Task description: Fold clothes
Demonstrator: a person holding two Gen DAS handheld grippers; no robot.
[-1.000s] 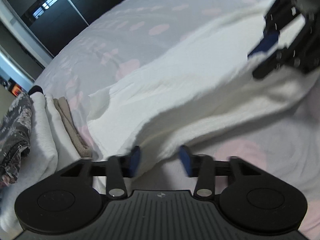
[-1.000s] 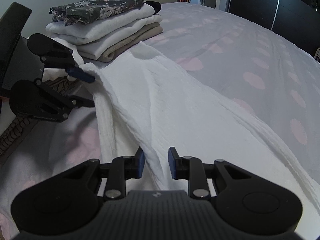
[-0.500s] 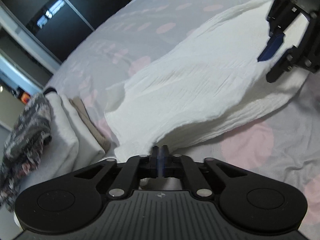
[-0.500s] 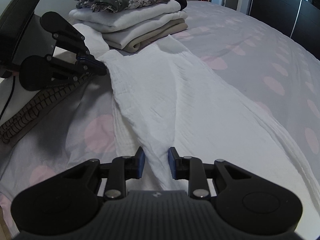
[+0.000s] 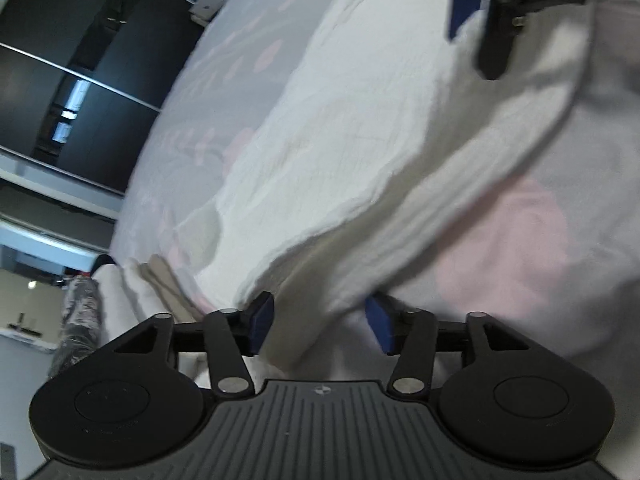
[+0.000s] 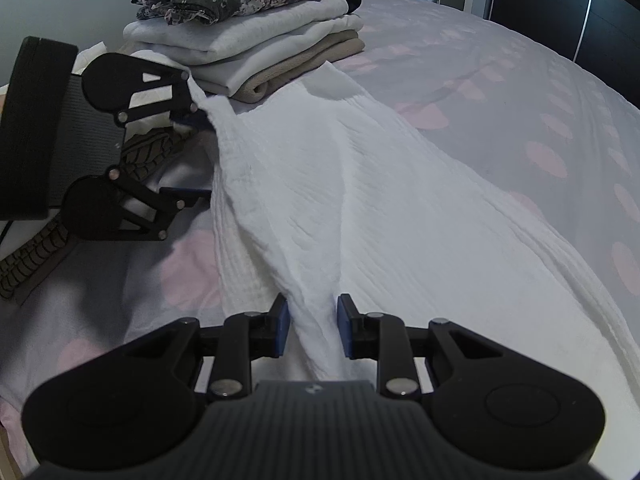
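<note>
Now the bed (image 6: 500, 80), in its grey cover with pink dots, carries everything. Across it lies the cloth (image 6: 360, 184), a white crinkled garment stretched from the near edge toward the stack (image 6: 248, 36) of folded clothes at the head end; one corner just touches the stack's beige bottom layer.

Half a second ago the left gripper (image 5: 320, 324) had its jaws pressed together at the cloth's edge; they now stand spread, with cloth lying loose between the blue pads. So the left end looks released, though the right view shows fabric draped over one left finger, so it may not be fully free.

The right gripper (image 6: 310, 326) has not altered: its jaws sit part-closed around a ridge of cloth, apparently pinching it, though contact on both pads is hard to confirm.

By my judgement a fold or pull has just ended, and the left side needs a fresh hold before the next fold.
</note>
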